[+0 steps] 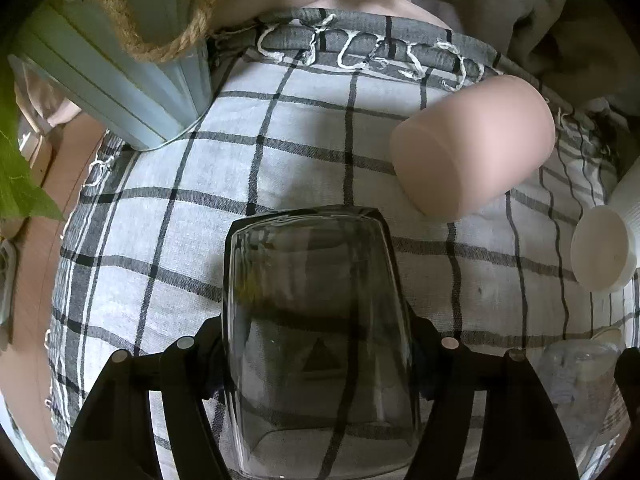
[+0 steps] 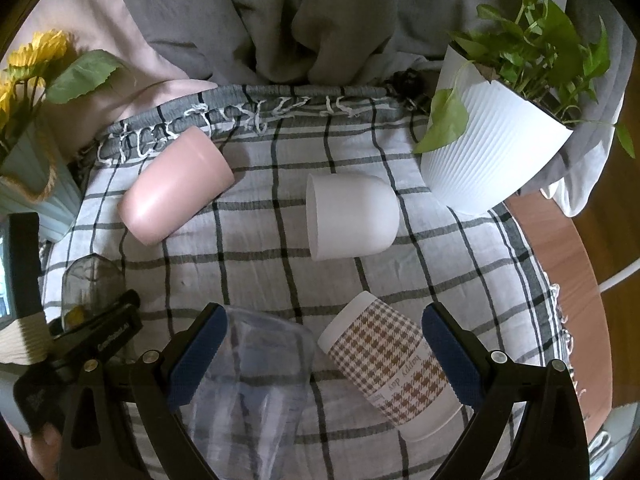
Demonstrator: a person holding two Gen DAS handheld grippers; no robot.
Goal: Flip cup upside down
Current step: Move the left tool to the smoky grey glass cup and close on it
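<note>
Our left gripper (image 1: 320,344) has its two black fingers (image 1: 192,360) pressed against the sides of a clear glass cup (image 1: 320,340), clamped on it just below the middle of its wall. In the right wrist view the same glass cup (image 2: 90,292) shows at the far left, held above the checked cloth (image 2: 260,248) by the left gripper (image 2: 100,320). Our right gripper (image 2: 324,360) holds nothing; its blue-padded fingers (image 2: 198,356) stand wide apart, with a clear plastic cup (image 2: 256,384) and a houndstooth paper cup (image 2: 392,364) lying on the cloth below the gap between them. We cannot tell whether the pads touch either one. Beyond them a white cup (image 2: 352,216) lies on its side, mouth toward the left, and a pink cup (image 2: 176,190) lies tilted near the fringed far edge of the cloth. A white ribbed planter (image 2: 492,148) with green leaves stands at the far right corner, and a pale blue pot (image 2: 36,196) with sunflowers (image 2: 36,56) at the left. From the left wrist, the pink cup (image 1: 472,144) lies just beyond the glass to the right, and the pale blue pot (image 1: 120,80) to the far left. The glass cup's long axis runs straight away from the left camera along the fingers, and its closed thick base seems to be the far end.
</note>
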